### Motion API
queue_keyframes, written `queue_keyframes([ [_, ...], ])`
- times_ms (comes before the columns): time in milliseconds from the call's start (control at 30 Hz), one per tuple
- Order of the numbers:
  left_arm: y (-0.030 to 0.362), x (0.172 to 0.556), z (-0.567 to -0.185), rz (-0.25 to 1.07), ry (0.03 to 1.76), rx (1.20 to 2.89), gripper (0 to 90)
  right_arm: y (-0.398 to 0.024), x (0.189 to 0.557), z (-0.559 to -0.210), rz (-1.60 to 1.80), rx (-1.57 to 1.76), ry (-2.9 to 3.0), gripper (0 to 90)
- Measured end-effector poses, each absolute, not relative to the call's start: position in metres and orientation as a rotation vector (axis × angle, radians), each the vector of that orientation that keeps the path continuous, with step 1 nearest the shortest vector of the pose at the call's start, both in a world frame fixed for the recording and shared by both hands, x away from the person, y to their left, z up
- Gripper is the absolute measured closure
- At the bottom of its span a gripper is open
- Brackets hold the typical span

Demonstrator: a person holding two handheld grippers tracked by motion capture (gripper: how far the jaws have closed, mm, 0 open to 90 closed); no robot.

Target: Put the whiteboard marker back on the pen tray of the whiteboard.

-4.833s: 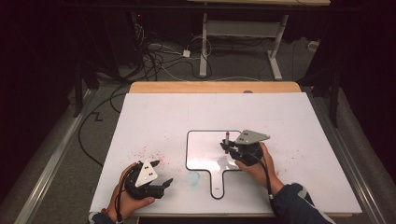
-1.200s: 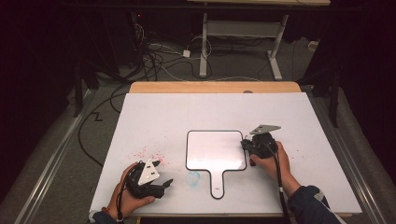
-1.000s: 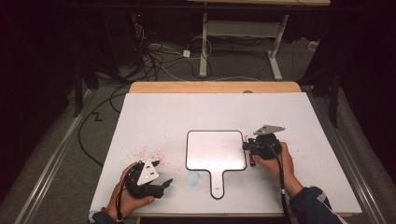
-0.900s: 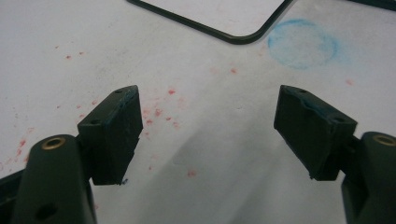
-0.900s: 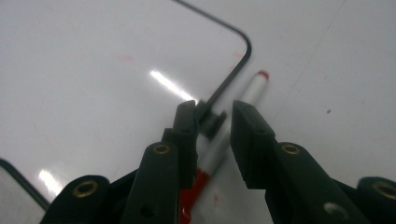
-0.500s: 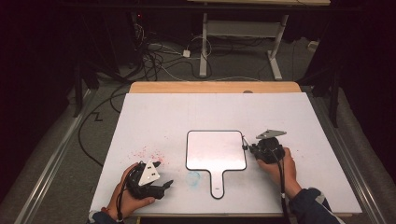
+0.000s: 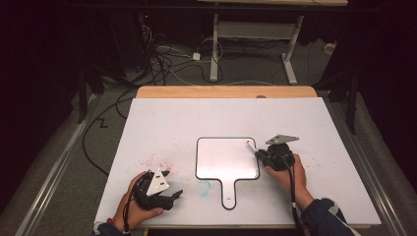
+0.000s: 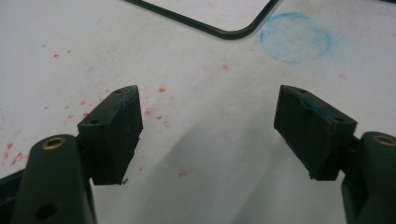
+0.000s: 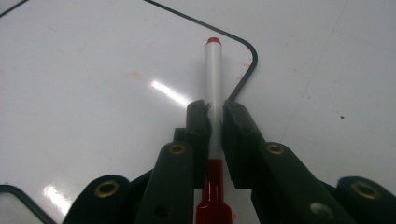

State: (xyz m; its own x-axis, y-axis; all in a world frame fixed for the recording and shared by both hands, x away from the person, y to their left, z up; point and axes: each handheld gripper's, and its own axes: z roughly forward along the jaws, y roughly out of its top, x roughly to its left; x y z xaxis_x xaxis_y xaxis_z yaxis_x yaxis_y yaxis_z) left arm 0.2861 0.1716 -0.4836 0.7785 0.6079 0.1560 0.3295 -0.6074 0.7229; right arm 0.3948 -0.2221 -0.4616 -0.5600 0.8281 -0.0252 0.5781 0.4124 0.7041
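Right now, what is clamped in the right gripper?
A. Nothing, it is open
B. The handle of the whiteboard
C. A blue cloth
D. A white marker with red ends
D. In the right gripper view, the right gripper is shut on the white marker, whose red tip lies over the corner of the small whiteboard.

My two black plastic two-jaw grippers [image 7: 172,196] [image 7: 257,155], brass-ringed screw holes along the arms, grey three-cornered top plates, black trailing cables, dark blue sleeve [image 7: 322,216] on my right forearm
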Motion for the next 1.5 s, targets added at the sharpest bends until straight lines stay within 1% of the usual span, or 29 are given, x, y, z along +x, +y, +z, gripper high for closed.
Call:
queue_keyframes([
  [200,0.171,0.287,-0.485,0.506,0.694,2.265,22.7,-0.217,0.400,-0.462,0.902,1.186,2.300,80.7],
  [333,0.170,0.286,-0.484,0.507,0.688,2.269,22.6,-0.211,0.408,-0.463,0.862,1.184,2.290,76.7],
  [633,0.172,0.286,-0.484,0.507,0.690,2.265,22.7,-0.214,0.416,-0.464,0.873,1.234,2.288,75.7],
  [667,0.172,0.286,-0.484,0.508,0.692,2.264,22.7,-0.216,0.416,-0.464,0.880,1.243,2.289,76.9],
  [1033,0.171,0.286,-0.484,0.504,0.686,2.272,22.7,-0.222,0.404,-0.461,0.886,1.224,2.305,78.0],
  [1133,0.170,0.286,-0.484,0.507,0.681,2.275,22.7,-0.221,0.402,-0.459,0.882,1.208,2.304,81.2],
  [1167,0.170,0.286,-0.484,0.506,0.683,2.275,22.7,-0.220,0.402,-0.459,0.895,1.209,2.312,80.9],
  [1233,0.170,0.286,-0.484,0.503,0.683,2.277,22.7,-0.218,0.402,-0.459,0.901,1.205,2.323,76.2],
  [1333,0.170,0.286,-0.485,0.501,0.679,2.281,22.7,-0.215,0.404,-0.460,0.881,1.196,2.317,75.8],
  [1400,0.170,0.286,-0.485,0.500,0.679,2.280,22.6,-0.215,0.407,-0.460,0.878,1.206,2.308,70.9],
  [1500,0.170,0.287,-0.485,0.495,0.680,2.282,22.7,-0.215,0.411,-0.460,0.887,1.196,2.298,69.7],
])
